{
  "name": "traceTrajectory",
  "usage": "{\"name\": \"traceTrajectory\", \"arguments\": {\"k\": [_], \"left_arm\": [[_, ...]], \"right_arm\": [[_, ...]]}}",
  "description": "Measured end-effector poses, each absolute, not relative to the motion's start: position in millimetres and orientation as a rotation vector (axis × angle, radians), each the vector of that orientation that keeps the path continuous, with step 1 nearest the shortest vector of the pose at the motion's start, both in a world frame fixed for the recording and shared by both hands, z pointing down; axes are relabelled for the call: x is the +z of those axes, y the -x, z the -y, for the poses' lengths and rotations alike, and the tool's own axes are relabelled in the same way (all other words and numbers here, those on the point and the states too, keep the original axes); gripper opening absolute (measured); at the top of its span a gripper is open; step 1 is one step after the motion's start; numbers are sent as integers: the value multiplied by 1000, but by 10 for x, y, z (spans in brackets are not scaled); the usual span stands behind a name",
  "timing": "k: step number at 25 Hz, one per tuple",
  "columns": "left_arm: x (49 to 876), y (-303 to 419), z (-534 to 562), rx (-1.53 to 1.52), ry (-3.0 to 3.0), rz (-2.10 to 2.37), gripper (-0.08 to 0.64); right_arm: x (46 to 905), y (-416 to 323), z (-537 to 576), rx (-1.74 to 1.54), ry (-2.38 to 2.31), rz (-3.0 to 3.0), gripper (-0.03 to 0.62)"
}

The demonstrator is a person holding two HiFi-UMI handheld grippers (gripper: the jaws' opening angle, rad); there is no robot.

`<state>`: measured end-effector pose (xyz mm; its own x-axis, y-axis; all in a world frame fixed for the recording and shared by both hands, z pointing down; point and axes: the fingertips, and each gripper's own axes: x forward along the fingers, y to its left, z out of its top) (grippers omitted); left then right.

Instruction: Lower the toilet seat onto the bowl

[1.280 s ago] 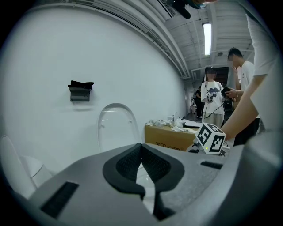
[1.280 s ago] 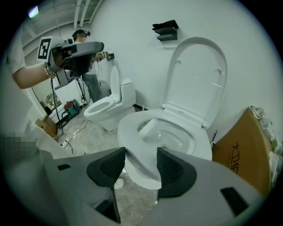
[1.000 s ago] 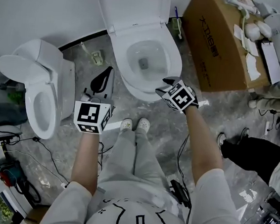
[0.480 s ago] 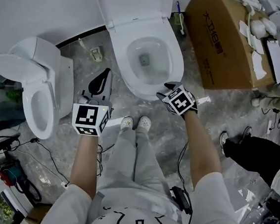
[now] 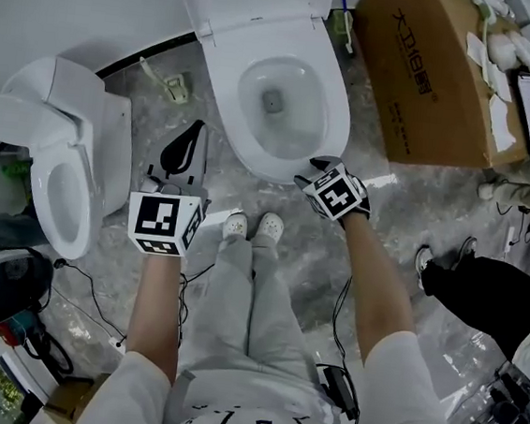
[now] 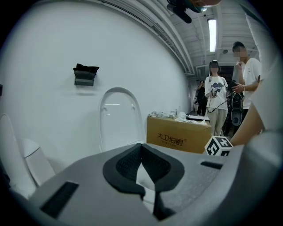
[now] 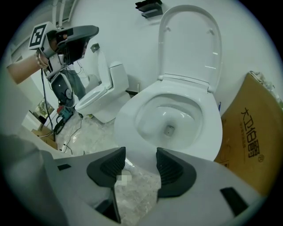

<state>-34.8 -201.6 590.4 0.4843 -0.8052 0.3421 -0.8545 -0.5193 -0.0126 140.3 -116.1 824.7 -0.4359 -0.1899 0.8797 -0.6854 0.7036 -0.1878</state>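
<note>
Right gripper [image 7: 140,162], jaws apart and empty, and left gripper [image 6: 140,152], jaws together, have both dropped lower; white oval plastic toilet seat [image 5: 334,129] looks already flat on white ceramic bowl [image 5: 293,82], so likely done.

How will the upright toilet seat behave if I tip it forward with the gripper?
The seat looks like thin rigid plastic hinged behind the bowl, so it should swing, not flex. Past upright it will probably fall by itself and may slam. Its glossy surface could slip against the open, empty right gripper.
</note>
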Motion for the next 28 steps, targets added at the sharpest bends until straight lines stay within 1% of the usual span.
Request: {"name": "traceTrajectory", "arguments": {"k": [17,23,28], "left_arm": [[6457,386,2072,505,-2498,1454,9],[6568,402,2137,522,-2487,1453,9],[6590,403,2149,527,-2482,1457,9]], "right_arm": [[8950,-1392,1058,708,-614,1889,241],[9071,-1371,1127,631,-604,1857,219],[9098,-1349,1133,610,-606,1849,221]]}}
